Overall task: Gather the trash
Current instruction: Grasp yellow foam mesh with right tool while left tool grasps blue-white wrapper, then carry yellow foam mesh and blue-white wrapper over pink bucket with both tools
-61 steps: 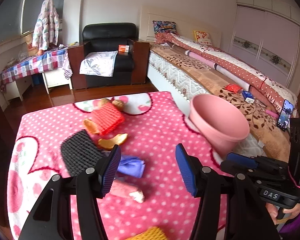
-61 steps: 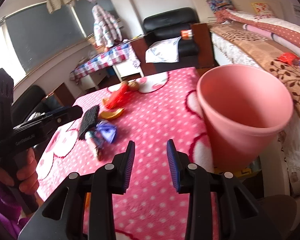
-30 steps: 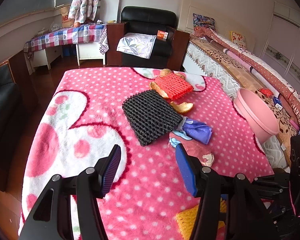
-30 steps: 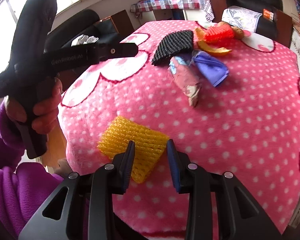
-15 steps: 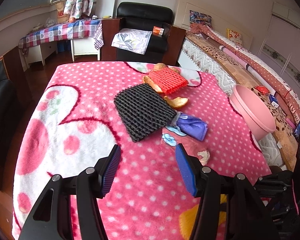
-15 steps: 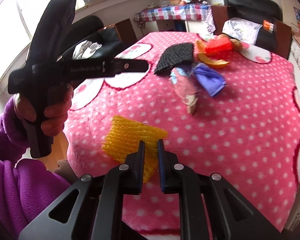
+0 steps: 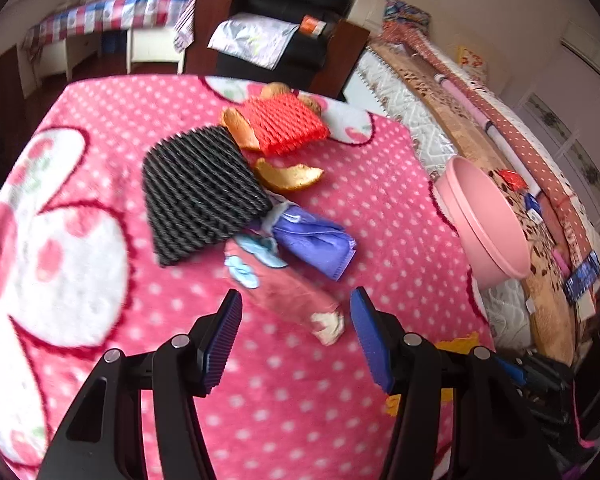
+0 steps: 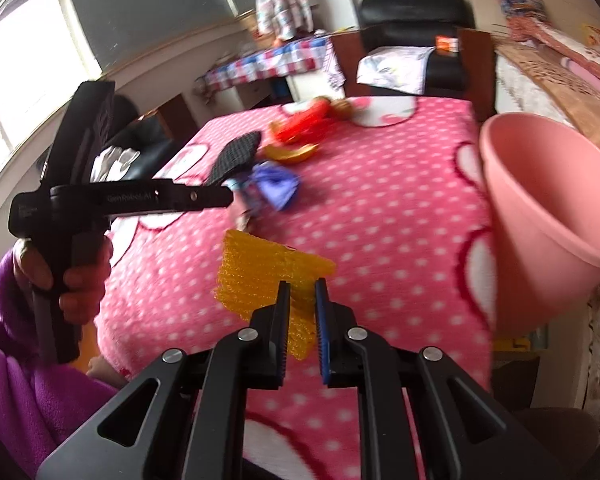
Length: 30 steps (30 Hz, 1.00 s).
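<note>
Our right gripper (image 8: 300, 292) pinches the yellow foam net (image 8: 260, 276); the pink bin (image 8: 548, 196) lies to its right, while our left gripper (image 7: 296, 320) hangs spread.

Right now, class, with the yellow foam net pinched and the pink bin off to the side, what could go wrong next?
1. The right claw grips only one corner of the yellow foam net; the light mesh could slip out before reaching the pink bin.
2. The bin stands at the table's edge, so a bump might tip it off.
</note>
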Tool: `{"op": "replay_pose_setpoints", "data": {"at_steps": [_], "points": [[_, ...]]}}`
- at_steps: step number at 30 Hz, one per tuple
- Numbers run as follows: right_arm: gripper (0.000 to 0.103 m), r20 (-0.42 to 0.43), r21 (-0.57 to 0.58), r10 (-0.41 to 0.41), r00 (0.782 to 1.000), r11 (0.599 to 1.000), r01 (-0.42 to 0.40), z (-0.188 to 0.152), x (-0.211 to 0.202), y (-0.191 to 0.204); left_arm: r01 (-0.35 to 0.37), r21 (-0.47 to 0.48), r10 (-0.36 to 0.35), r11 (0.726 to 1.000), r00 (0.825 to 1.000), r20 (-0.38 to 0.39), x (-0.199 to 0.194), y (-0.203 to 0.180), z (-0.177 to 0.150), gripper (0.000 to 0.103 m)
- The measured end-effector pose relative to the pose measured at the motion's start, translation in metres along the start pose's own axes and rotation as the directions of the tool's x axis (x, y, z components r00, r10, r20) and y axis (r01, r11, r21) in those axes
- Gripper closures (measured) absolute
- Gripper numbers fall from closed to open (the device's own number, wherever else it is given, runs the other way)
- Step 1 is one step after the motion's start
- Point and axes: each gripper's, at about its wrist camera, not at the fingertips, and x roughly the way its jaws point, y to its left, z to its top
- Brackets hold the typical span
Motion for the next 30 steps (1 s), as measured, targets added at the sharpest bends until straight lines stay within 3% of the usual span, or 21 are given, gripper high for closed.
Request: {"op": "replay_pose_setpoints", "data": {"at_steps": [5,9,21,30], "points": [[0.091,0.022,0.043,-0.021,1.000,0.999,0.020,-0.002,-0.005,-0.014,-0.080,-0.092,0.076,0.993,0.996,-0.043,0.021,-0.006,0.007,0.048],[0.091,0.032,0.069,-0.022,0.999,0.997,0.020,-0.005,-0.008,-0.021,-0.161,-0.139,0.155,0.977,0.986,-0.056,0.027,0.003,0.003,0.070],[0.091,0.047,0.085,-0.010,0.999,0.996,0.006,-0.008,-0.008,-0.026,-0.115,-0.137,0.105,0.984,0.991,-0.083,0.009,0.023,-0.011,0.083],[0.091,0.083,0.098,-0.032,0.996,0.995,0.023,-0.007,-0.016,-0.025,-0.039,-0.031,0.037,0.999,0.998,-0.053,-0.006,0.003,-0.013,0.083]]}}
